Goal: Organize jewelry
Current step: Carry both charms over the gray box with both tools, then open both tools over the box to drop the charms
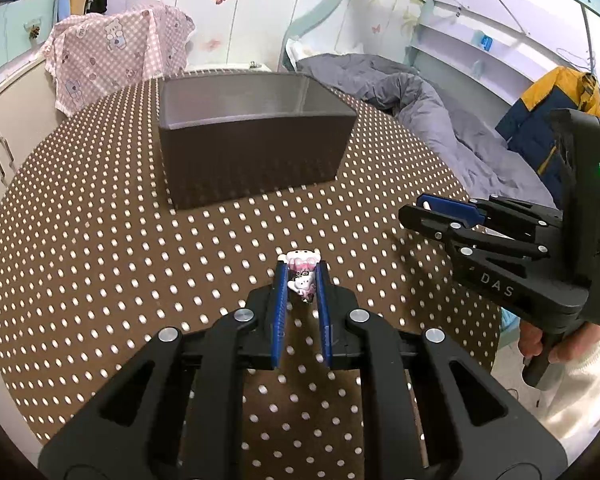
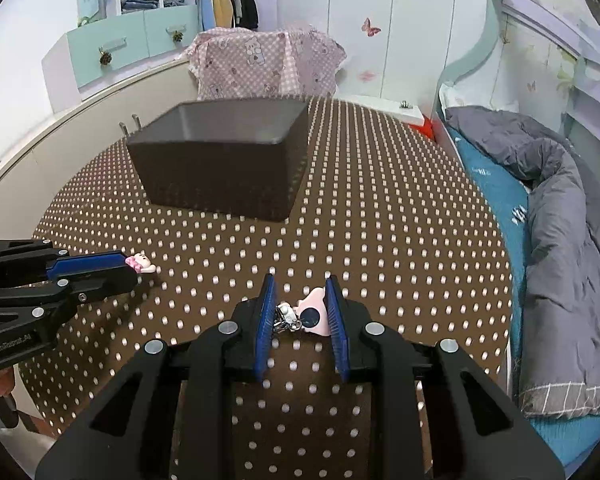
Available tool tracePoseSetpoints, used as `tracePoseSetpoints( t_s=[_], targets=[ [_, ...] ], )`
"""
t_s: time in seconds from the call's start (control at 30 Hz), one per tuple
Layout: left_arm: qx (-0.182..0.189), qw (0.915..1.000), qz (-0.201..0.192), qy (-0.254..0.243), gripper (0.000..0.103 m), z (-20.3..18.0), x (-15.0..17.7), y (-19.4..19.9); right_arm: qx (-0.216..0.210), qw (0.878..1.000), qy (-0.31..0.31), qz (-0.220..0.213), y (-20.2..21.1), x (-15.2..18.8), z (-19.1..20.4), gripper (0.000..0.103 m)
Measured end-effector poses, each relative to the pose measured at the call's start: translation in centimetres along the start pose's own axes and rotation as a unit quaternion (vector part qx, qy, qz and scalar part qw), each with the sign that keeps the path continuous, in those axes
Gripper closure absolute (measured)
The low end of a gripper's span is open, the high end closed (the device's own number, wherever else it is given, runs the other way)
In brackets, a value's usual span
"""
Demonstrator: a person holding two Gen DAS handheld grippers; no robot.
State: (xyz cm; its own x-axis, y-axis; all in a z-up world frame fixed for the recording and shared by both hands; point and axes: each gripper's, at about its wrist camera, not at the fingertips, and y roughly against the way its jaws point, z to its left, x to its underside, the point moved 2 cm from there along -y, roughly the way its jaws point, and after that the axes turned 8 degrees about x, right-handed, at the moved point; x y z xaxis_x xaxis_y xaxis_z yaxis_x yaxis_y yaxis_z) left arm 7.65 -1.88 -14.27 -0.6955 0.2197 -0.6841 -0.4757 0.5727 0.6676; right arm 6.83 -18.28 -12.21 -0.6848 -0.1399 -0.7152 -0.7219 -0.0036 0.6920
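My left gripper (image 1: 301, 274) is shut on a small pink-and-white cartoon charm (image 1: 302, 270), held just above the dotted tablecloth. The charm pokes out of the fingertips in the right wrist view (image 2: 141, 263), where the left gripper (image 2: 130, 270) comes in from the left. My right gripper (image 2: 300, 288) is shut on a pale pink charm with a dark round spot (image 2: 313, 314) and a metal clasp (image 2: 286, 318). In the left wrist view the right gripper (image 1: 414, 210) shows side-on at the right. A dark open box (image 1: 244, 136) stands on the table behind both; it also shows in the right wrist view (image 2: 224, 152).
The round table has a brown cloth with white dots (image 1: 100, 240). A pink checked cloth (image 1: 116, 52) hangs over a chair behind it. A bed with a grey duvet (image 2: 560, 220) runs along the right. White cabinets (image 2: 80, 128) stand at the left.
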Motion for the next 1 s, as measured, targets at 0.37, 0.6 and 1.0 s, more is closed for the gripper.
tracePoseSetpoints(
  t_s=[0.37, 0.6, 1.0],
  targets=[
    [-0.011, 0.9993, -0.037, -0.002, 0.089, 0.9, -2.9, 1.3, -0.022, 0.998, 0.04, -0.043, 0.4, -4.4, 1.5, 0.08],
    [-0.026, 0.9983, -0.052, -0.003, 0.089, 1.5, -5.4, 1.3, -0.037, 0.996, 0.053, -0.061, -0.4, -7.0, 2.6, 0.08],
    [-0.053, 0.9967, -0.061, 0.003, 0.088, 3.2, -8.2, 0.1, -0.051, 0.996, 0.051, -0.061, -2.6, -9.4, 3.0, 0.079]
  ],
)
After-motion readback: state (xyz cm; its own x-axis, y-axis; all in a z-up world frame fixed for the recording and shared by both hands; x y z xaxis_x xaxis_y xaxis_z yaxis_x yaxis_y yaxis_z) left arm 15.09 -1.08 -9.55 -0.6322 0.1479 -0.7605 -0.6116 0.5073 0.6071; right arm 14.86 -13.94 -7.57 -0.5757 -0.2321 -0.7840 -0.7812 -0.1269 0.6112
